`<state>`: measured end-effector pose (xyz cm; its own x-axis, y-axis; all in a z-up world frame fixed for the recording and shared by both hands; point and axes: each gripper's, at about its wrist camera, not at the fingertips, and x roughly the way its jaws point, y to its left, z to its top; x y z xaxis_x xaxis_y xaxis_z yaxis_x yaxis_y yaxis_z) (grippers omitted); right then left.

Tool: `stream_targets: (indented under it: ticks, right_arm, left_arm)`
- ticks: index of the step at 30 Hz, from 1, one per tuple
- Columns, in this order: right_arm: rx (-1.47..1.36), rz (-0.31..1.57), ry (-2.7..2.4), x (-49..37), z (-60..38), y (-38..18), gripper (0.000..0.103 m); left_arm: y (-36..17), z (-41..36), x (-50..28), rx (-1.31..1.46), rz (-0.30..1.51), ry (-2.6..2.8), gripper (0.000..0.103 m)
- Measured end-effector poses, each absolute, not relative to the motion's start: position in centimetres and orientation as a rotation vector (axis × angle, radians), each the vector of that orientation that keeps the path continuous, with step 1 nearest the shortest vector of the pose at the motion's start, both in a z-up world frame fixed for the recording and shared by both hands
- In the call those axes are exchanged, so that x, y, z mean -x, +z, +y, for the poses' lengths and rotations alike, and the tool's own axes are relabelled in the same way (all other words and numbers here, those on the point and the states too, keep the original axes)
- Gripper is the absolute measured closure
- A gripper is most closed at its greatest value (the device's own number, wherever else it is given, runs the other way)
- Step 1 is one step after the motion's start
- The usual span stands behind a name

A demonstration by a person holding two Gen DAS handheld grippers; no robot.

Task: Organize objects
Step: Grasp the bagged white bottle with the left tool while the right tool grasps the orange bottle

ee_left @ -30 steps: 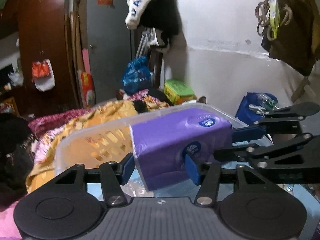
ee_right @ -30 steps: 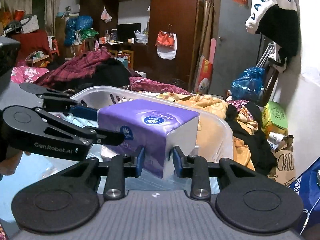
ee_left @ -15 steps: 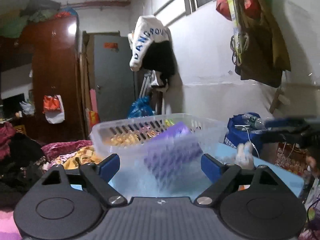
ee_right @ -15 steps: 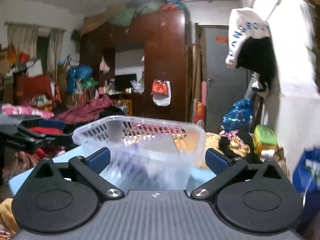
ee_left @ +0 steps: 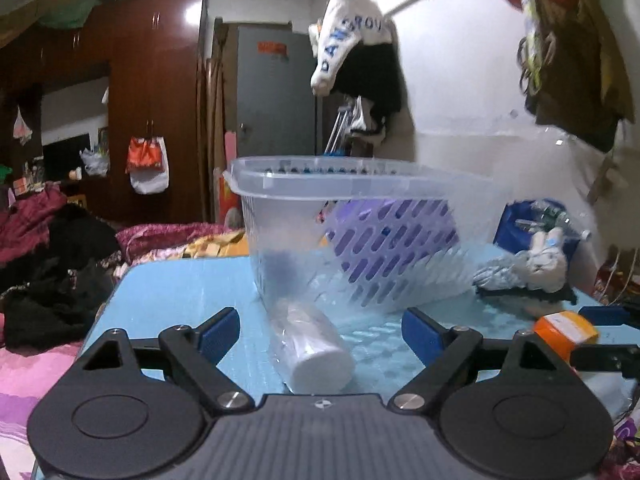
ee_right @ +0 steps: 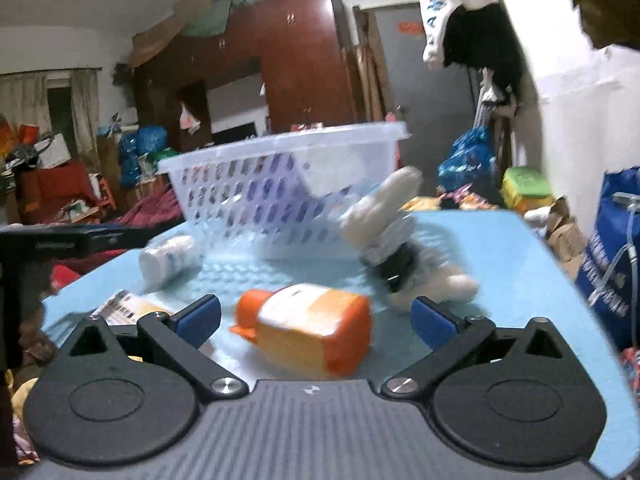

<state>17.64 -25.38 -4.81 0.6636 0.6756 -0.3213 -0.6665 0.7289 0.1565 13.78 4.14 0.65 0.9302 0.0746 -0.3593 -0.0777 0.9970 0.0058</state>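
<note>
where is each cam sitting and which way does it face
Left wrist: rides the left tongs, facing the basket over a white bottle; own open tongs show.
Right wrist: rides the right tongs, facing an orange bottle, plush toy and the basket; own open tongs show.
Shared: basket, blue table, both bottles, toy.

A dark wooden wardrobe (ee_left: pixel 152 120) stands beside a grey door (ee_left: pixel 276 100), with clothes (ee_left: pixel 48 264) heaped nearby.
</note>
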Motion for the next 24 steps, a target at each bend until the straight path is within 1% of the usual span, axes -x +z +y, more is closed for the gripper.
stream_targets:
  ticks: [3, 8, 9, 10, 11, 12, 14, 18, 24]
  right_arm:
    - [0.019, 0.378, 0.735, -17.4, -24.6, -5.1, 0.0]
    - [0.046, 0.397, 0.736, -17.2, -24.1, -5.7, 0.013]
    - [0.061, 0.397, 0.73, -17.2, -24.0, -5.8, 0.013]
    - [0.057, 0.393, 0.734, -17.4, -24.2, -5.8, 0.019]
    - [0.049, 0.389, 0.731, -17.4, -24.4, -5.8, 0.031]
    - [0.041, 0.382, 0.735, -17.4, -24.8, -5.7, 0.031]
    - [0.027, 0.391, 0.762, -16.3, -24.7, -5.8, 0.031]
    - [0.046, 0.382, 0.762, -16.0, -24.5, -5.6, 0.031]
    - [0.017, 0.353, 0.768, -15.6, -24.9, -5.0, 0.031]
  left_arm:
    - [0.0, 4.7, -14.9, 0.022, 0.413, 0.095, 0.013]
    - [-0.9, 5.4, -16.1, 0.026, 0.483, 0.1, 0.013]
    - [-1.0, 5.5, -16.2, 0.033, 0.499, 0.093, 0.013]
    - [-1.0, 5.6, -16.3, 0.042, 0.502, 0.084, 0.013]
    - [-1.0, 5.7, -16.2, 0.051, 0.501, 0.081, 0.016]
    - [-1.1, 5.8, -16.3, 0.055, 0.505, 0.079, 0.028]
    - [-1.4, 6.1, -16.6, 0.063, 0.535, 0.079, 0.048]
    - [-1.4, 6.2, -16.2, 0.064, 0.528, 0.053, 0.048]
    - [-0.9, 6.8, -14.8, 0.098, 0.443, 0.028, 0.048]
